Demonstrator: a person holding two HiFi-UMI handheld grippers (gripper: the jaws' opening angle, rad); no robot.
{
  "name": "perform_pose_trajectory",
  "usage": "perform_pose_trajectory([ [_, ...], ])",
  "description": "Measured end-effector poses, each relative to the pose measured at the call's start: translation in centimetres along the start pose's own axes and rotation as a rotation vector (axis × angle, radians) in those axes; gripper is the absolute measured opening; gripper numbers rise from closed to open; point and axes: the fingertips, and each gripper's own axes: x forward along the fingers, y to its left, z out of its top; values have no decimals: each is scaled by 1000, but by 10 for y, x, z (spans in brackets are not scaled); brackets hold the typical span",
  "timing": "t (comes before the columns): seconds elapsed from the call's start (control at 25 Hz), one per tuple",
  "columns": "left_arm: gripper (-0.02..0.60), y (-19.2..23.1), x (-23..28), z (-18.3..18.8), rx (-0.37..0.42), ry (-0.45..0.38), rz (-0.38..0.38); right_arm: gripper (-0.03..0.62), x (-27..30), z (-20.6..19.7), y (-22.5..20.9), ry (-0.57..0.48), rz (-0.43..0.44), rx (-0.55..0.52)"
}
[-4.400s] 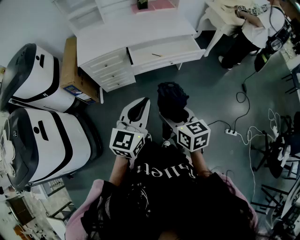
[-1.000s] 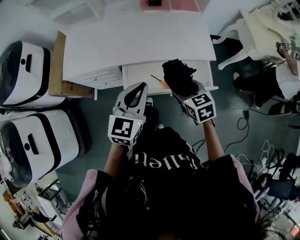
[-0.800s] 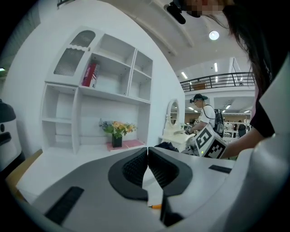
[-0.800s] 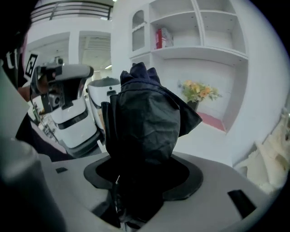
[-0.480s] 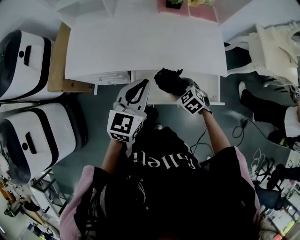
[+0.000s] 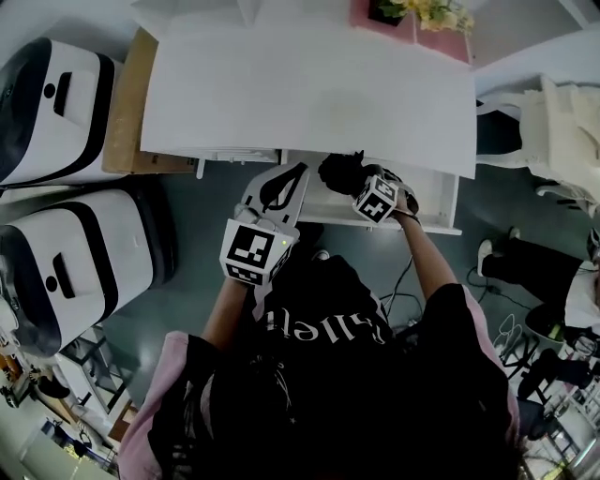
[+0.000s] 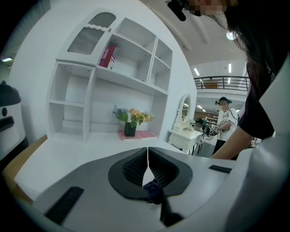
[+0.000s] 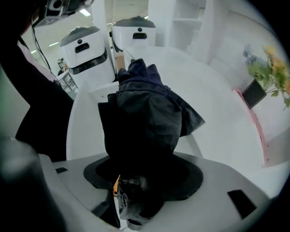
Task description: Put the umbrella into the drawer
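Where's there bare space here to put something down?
The white desktop is bare from its front edge back to the flower pot. The open drawer is crowded at left by the umbrella; its right end looks free.

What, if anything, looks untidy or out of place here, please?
The umbrella in the right claw is not wrapped tight: its dark fabric is loose and rumpled, bulging sideways above the open drawer. Nothing else stands out.

Dim, even indoor light — fisheye-warped, dark-vignetted edges.
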Motion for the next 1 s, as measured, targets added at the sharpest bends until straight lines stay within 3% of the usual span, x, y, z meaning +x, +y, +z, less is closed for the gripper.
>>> perform_pose_trajectory([
  [0.16,18,10,8,-12,-12,43,-2,279,28,-7,-4,63,10,-17],
  [0.56,17,17,26,-13,-9,69,-36,281,62,-34,-26,164,-11,102],
  [1.0,17,11,40,-16,-18,82,-50,284,63,-46,-22,216,13,55],
])
